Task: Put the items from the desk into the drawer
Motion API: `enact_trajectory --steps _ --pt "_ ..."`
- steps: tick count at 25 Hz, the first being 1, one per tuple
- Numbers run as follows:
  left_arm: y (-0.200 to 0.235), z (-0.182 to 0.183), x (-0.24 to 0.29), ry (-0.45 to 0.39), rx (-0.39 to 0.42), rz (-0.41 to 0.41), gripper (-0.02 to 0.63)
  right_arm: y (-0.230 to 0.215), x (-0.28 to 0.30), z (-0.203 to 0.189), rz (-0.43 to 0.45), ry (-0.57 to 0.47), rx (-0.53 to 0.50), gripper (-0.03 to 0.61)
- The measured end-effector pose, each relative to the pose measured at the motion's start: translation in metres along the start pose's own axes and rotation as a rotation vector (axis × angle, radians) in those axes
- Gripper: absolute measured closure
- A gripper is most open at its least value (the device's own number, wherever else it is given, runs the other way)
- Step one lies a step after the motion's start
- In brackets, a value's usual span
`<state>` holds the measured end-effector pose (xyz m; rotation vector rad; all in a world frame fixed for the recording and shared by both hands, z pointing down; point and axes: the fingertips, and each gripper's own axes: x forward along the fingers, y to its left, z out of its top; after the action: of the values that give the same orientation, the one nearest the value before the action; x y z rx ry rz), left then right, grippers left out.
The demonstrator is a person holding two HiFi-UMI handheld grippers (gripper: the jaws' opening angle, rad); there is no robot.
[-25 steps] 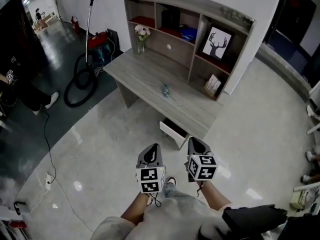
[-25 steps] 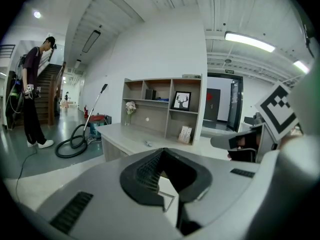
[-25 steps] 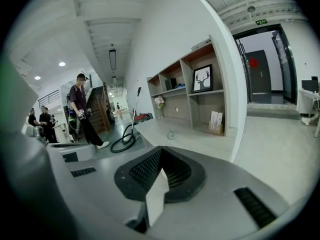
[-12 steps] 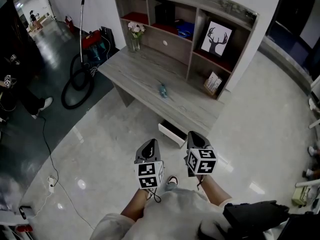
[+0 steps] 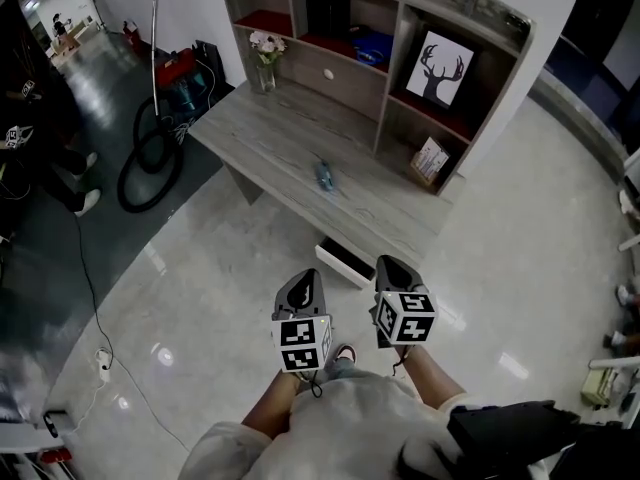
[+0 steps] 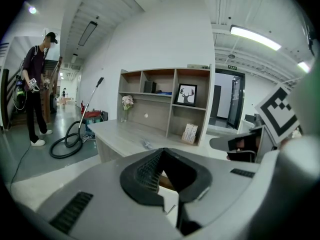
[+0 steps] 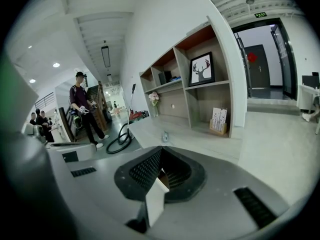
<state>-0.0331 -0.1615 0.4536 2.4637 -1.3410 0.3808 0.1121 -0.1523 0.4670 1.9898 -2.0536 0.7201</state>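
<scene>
Well, with my left gripper (image 5: pixel 303 286) and right gripper (image 5: pixel 390 273) both closed on nothing, the small bluish item (image 5: pixel 325 176) at twelve o'clock on the desk (image 5: pixel 270 138) looks light, maybe slippery; I'd pinch its middle.

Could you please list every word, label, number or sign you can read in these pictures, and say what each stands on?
No text here can actually be read.
Green sign above the doorway: too small to read.
Card in the bottom shelf compartment: print too blurred to read.
Left marker cube and right marker cube: black-and-white square patterns only, no words.
</scene>
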Motion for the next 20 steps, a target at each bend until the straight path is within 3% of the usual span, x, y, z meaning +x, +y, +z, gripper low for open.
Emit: enact_trajectory --steps 9,20 --pt "0.005 0.003 0.04 0.038 0.02 -0.088 0.615 -0.001 0.025 -0.001 -0.047 0.021 0.012 0.58" --pt "0.04 0.058 0.098 0.001 0.091 -0.191 0.615 0.025 0.075 0.047 -0.061 -0.048 0.089 0.58"
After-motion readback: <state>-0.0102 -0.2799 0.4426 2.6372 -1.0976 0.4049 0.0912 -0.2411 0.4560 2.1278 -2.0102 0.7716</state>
